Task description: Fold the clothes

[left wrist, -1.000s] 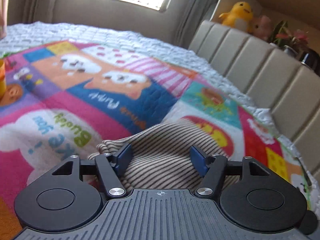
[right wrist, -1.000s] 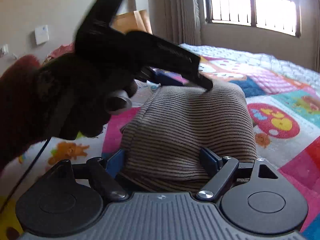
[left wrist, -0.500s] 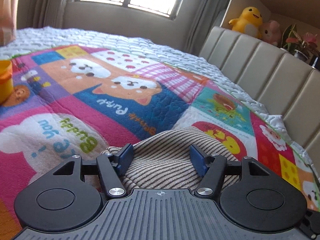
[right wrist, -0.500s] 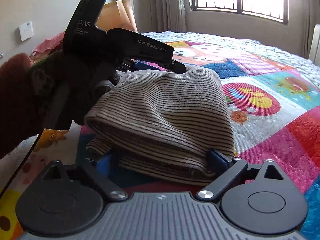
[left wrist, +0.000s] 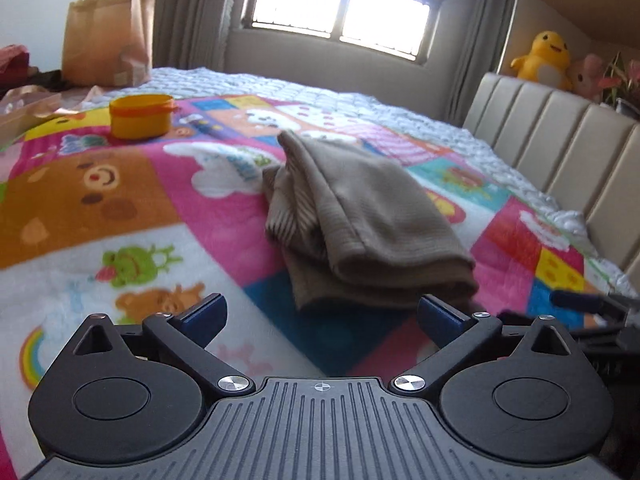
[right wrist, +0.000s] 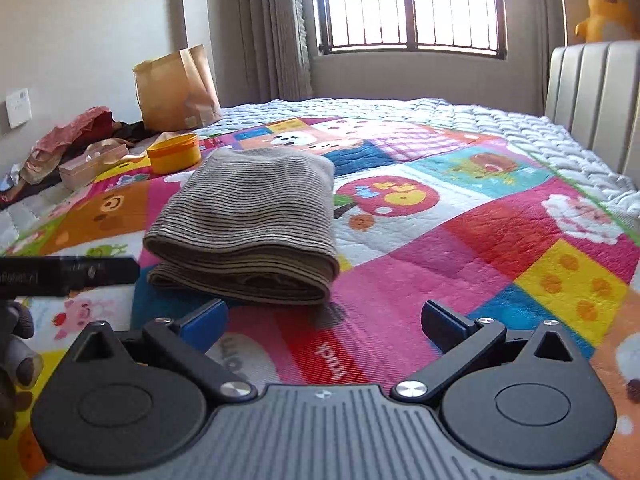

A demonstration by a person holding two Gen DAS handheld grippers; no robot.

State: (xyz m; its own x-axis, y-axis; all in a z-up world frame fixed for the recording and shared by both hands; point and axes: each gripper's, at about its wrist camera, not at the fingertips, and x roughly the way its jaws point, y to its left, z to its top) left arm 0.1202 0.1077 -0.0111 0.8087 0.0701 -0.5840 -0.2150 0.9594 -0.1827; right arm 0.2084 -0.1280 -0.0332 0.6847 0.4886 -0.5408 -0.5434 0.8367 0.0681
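Both spread wide, holding nothing: left tool (left wrist: 320, 316), right tool (right wrist: 324, 320). Just ahead on the bed's quilt (right wrist: 460, 240), folded striped garment (right wrist: 244, 224), long axis running away, nearer the right tool.

Folded garment (right wrist: 244, 224) on quilt (right wrist: 460, 216), mid-bed. Tub (right wrist: 174, 153) behind it to the left, box (right wrist: 94, 162) left of tub, paper bag (right wrist: 176, 88) further back. Headboard (left wrist: 560, 148) along the right, plush duck (left wrist: 546, 60) above it. Both grippers, left gripper (left wrist: 320, 316) and right gripper (right wrist: 324, 322), just before garment, apart from it.
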